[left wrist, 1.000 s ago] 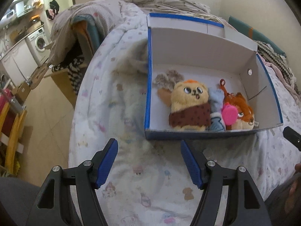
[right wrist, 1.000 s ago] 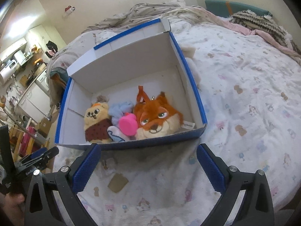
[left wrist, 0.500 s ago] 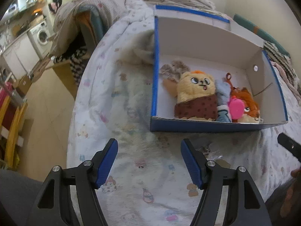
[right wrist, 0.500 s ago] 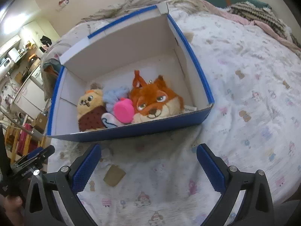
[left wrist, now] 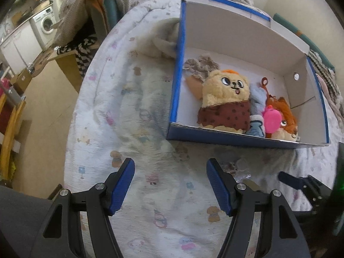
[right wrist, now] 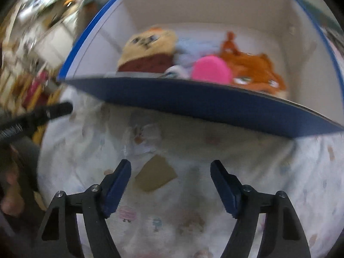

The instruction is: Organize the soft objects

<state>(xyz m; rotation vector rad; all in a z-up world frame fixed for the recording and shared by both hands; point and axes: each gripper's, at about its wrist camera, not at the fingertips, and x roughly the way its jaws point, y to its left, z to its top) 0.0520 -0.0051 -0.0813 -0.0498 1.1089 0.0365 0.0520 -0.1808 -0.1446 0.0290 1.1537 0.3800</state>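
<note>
The right claw (right wrist: pixel 170 172) hangs spread over the bed (right wrist: pixel 193 225), its jaws just narrowed, empty; a brown card (right wrist: pixel 155 176) lies on the sheet between them. Beyond stands the box (right wrist: pixel 193 105) holding the plush toys (right wrist: pixel 148 49). The left claw (left wrist: pixel 170 171) stays spread and empty, the box ahead to its right.

Landmark is the blue box (left wrist: pixel 225 136) on the bed (left wrist: pixel 137 116). Its top is wide open, so going in from above is easy, but the near half of the floor is packed with plush toys (left wrist: pixel 225 99) lined along the near wall. The back half, behind them, is bare. In front of the box the quilt is mostly free, just a brown card (right wrist: pixel 155 175) lying flat there. A fluffy cloth (left wrist: pixel 163 43) bunches against the box's left wall.
</note>
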